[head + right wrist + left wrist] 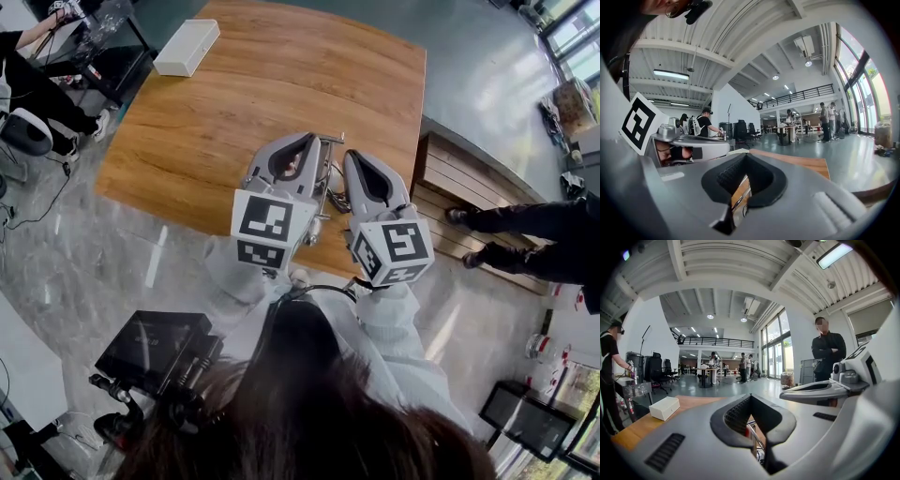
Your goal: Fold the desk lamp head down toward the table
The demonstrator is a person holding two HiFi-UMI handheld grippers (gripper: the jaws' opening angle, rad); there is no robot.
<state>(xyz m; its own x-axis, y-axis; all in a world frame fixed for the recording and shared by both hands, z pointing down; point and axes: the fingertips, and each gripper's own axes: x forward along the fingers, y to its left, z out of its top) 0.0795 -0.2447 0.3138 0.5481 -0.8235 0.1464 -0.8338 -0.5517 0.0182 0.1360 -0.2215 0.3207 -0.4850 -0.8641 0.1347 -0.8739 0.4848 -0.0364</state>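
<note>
Head view puts the desk lamp [326, 186] at the wooden table's [262, 84] near edge; your left gripper [313, 140] and right gripper [353, 156] hover there, both clenched on nothing. Whether its head lies folded is unclear.

Honestly the desk lamp [327, 178] is mostly buried mid-frame between the left claw [307, 141] and right claw [354, 157], with only thin metal bits showing. They cover the counter [281, 84] edge too. The person [534, 234] at the right edge is cut off, legs only.
</note>
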